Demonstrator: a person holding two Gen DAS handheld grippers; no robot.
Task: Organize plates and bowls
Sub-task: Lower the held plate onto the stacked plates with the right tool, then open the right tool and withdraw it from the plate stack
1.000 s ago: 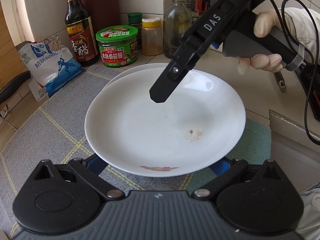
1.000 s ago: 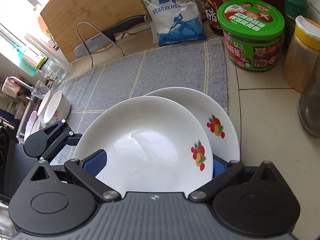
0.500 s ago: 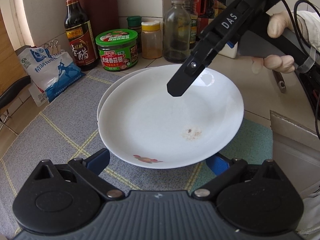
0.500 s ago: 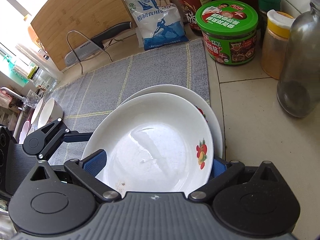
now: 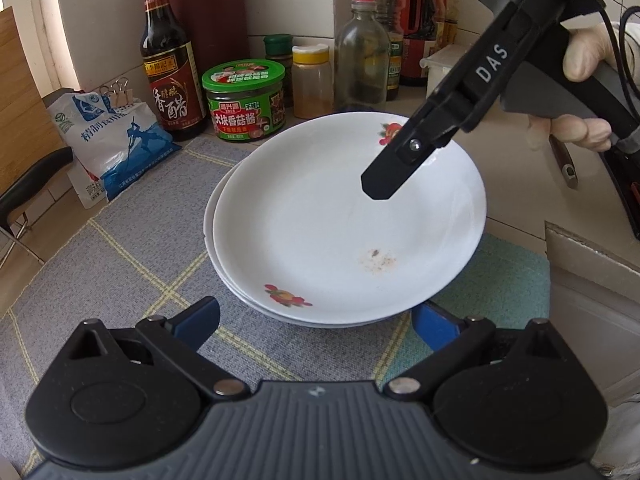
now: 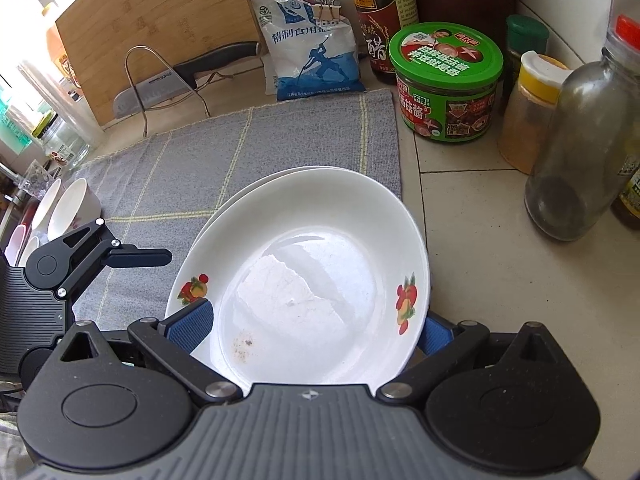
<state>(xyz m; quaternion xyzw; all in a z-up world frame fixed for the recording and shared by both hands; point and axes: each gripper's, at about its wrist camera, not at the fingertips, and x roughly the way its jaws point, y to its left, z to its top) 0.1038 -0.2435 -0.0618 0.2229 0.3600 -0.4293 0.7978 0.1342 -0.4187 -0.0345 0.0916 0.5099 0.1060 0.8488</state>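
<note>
Two white plates with fruit prints sit stacked on the grey checked cloth (image 5: 132, 248). The top plate (image 5: 344, 216) has a small brown stain; only the rim of the lower plate (image 5: 209, 236) shows. My left gripper (image 5: 316, 316) is open just short of the stack's near rim and touches nothing. My right gripper (image 6: 314, 326) is open low over the top plate (image 6: 304, 264), with a pad to either side. One of its fingers (image 5: 384, 180) hangs above the plate's right half. White bowls (image 6: 72, 208) stand at the far left.
Behind the stack are a green-lidded jar (image 5: 244, 100), a vinegar bottle (image 5: 170, 60), a yellow-capped spice jar (image 5: 312, 80), a glass bottle (image 5: 362, 56) and a salt bag (image 5: 116, 140). A knife (image 6: 180, 80) rests on a wire stand by the cutting board (image 6: 152, 28).
The top plate has slid away from my left gripper and settled squarely on the lower plate. My left gripper has drawn back. The right gripper stays over the plate.
</note>
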